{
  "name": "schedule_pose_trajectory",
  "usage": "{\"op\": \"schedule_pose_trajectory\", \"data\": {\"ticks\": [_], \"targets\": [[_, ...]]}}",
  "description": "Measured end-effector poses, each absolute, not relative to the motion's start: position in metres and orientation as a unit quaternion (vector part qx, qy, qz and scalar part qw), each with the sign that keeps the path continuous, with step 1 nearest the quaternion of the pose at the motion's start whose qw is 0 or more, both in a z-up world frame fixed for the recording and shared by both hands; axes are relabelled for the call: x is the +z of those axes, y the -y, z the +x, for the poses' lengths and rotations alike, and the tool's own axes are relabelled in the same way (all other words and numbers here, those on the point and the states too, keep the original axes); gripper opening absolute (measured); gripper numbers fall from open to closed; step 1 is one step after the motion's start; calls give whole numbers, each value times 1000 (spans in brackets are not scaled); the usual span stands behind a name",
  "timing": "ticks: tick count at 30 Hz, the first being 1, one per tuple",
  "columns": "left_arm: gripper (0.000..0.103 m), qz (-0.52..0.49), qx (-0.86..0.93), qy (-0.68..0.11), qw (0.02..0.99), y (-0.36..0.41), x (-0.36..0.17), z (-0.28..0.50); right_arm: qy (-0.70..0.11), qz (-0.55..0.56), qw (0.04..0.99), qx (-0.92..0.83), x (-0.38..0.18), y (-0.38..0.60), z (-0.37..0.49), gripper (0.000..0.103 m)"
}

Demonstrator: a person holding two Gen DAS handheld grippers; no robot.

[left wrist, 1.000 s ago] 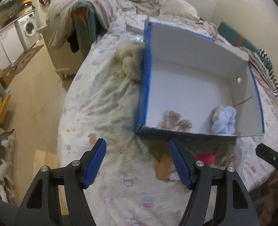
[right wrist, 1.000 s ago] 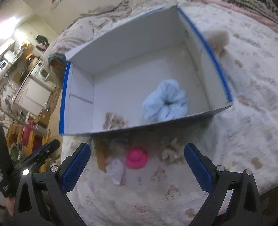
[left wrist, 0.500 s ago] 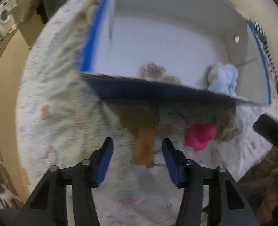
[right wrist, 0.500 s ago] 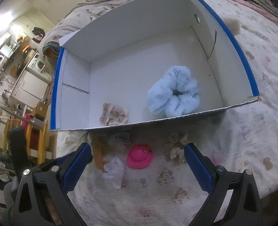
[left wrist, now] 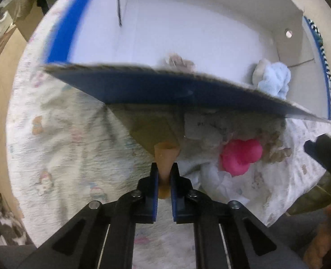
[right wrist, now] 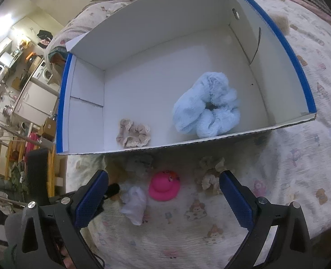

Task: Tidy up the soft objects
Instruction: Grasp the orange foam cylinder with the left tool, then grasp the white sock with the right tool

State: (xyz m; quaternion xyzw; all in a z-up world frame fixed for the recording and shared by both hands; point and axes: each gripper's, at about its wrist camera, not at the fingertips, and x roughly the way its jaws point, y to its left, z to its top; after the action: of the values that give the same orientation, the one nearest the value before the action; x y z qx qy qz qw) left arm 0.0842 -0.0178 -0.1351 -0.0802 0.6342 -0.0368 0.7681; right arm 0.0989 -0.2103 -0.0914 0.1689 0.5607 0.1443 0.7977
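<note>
My left gripper [left wrist: 164, 174] is shut on a tan soft piece [left wrist: 165, 157] lying on the bed just in front of the blue-and-white box [left wrist: 156, 85]. A pink duck toy [left wrist: 240, 154] and a white soft item [left wrist: 212, 174] lie to its right. In the right wrist view the box [right wrist: 277, 33] holds a fluffy light-blue scrunchie [right wrist: 206, 107] and a beige lace scrunchie [right wrist: 133, 133]. My right gripper [right wrist: 164, 190] is open and empty above the pink duck [right wrist: 164, 186], the white item [right wrist: 134, 201] and a cream scrunchie [right wrist: 210, 174].
The printed bedsheet [right wrist: 311, 157] spreads around the box. A fuzzy beige object [right wrist: 282, 22] lies behind the box's right wall. The bed edge drops to the floor at left, with furniture and a washing machine [right wrist: 45, 74] beyond.
My left gripper moved down and forward to the tan piece and closed on it. The right gripper drifted slightly closer to the box, still open.
</note>
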Motion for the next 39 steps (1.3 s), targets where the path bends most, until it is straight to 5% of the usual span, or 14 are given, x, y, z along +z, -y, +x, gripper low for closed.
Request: {"op": "schedule_pose_trajectory", "data": {"ticks": [11,20,25,39], "targets": [[9,-93,-8,-592,801,-25,-95,54,-617,177,737,212,-115,174,91,101],[9,-95,0,-583,807,-38,-89,57,-669,159,697,204,-149,138,97,68],[9,-90,2,-582,808,-36,-90,58,-679,132,696,195,-157,133,97,24],[9,-71,9,-573,817,-29,-84,48,-633,117,737,206,-120,146,75,21]]}}
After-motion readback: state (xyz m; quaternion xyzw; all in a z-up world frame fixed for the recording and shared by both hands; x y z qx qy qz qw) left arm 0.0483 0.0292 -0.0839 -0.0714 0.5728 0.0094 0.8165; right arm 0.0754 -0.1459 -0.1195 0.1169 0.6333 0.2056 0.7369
